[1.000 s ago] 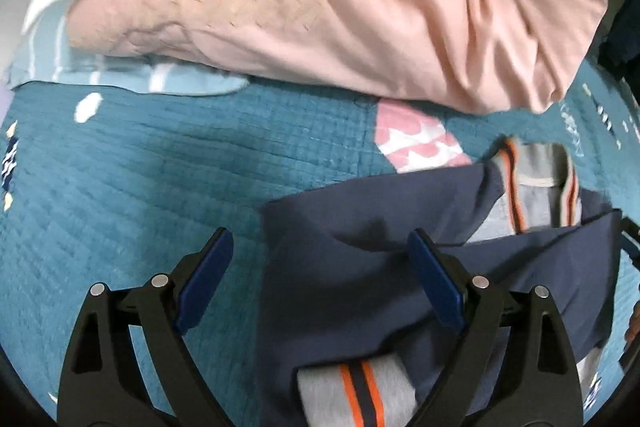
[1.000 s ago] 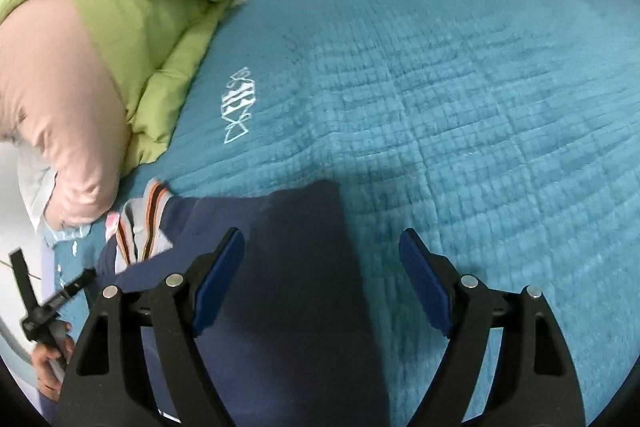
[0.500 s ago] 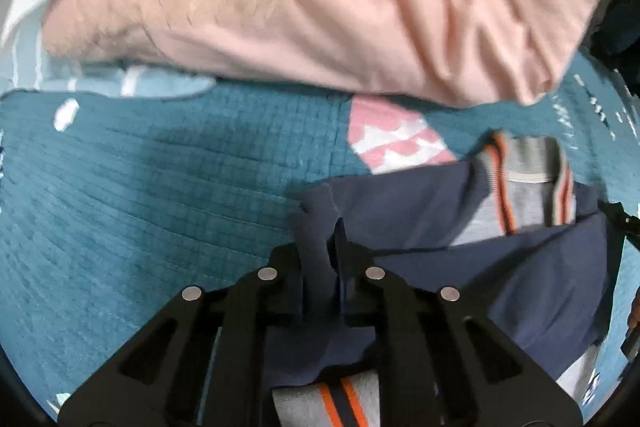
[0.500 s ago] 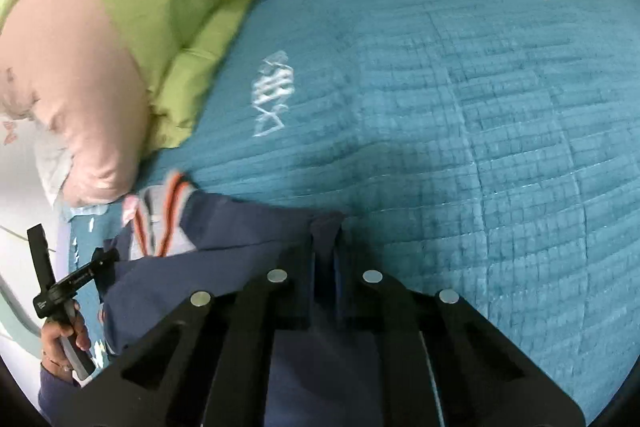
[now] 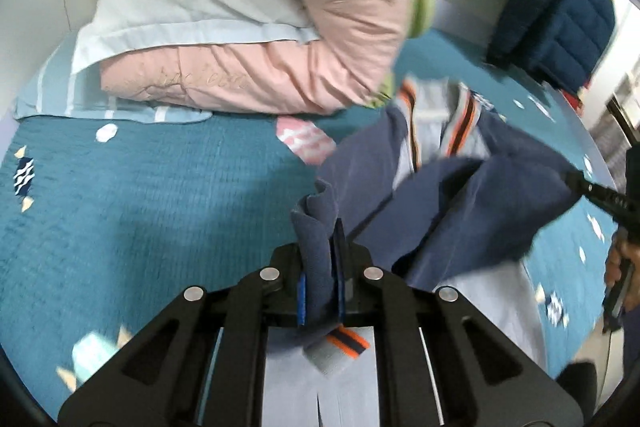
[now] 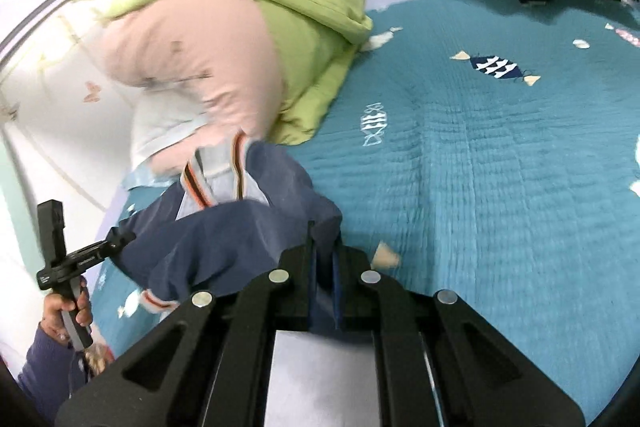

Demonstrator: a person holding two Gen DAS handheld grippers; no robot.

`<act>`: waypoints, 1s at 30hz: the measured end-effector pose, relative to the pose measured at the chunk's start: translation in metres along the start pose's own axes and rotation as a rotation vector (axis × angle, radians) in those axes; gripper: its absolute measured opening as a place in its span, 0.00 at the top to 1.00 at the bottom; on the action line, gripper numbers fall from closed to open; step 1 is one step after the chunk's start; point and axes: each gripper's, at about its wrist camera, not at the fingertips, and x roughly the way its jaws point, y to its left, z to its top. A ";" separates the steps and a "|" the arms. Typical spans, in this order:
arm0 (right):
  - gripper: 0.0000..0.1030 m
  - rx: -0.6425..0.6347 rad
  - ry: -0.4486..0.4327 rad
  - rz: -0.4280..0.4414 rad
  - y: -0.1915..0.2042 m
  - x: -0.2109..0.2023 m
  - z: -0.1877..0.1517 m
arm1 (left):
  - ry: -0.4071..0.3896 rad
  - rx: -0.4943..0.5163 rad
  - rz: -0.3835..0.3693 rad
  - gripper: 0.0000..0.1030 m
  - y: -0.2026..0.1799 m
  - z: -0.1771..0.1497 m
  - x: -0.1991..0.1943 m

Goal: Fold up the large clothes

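A navy garment (image 5: pixel 472 203) with grey lining and orange-striped trim hangs lifted above the teal quilt (image 5: pixel 140 207). My left gripper (image 5: pixel 320 259) is shut on a bunched navy edge of it. My right gripper (image 6: pixel 325 251) is shut on another navy edge; the garment (image 6: pixel 224 231) sags to its left, with the striped collar (image 6: pixel 208 179) up near the pillows. The garment's lower part is hidden behind the gripper bodies.
A pink and green duvet (image 5: pixel 312 19) and a pale pillow (image 5: pixel 180 7) are piled at the head of the bed. A navy and yellow puffer jacket (image 5: pixel 560 7) lies at the far right. The other gripper and hand show at the left of the right wrist view (image 6: pixel 68 267).
Both grippers closed on the navy garment's edges, then lifted it off the quilt. The garment now hangs between them and the view has risen.
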 end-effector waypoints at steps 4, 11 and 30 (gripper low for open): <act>0.95 -0.018 0.008 -0.002 0.011 -0.048 -0.038 | -0.020 0.015 -0.019 0.91 -0.009 -0.053 -0.047; 0.95 0.005 0.162 -0.048 0.008 -0.097 -0.140 | 0.054 -0.030 -0.040 0.91 -0.020 -0.160 -0.092; 0.67 0.040 0.283 -0.233 0.011 -0.120 -0.208 | 0.077 -0.069 0.074 0.50 -0.018 -0.240 -0.154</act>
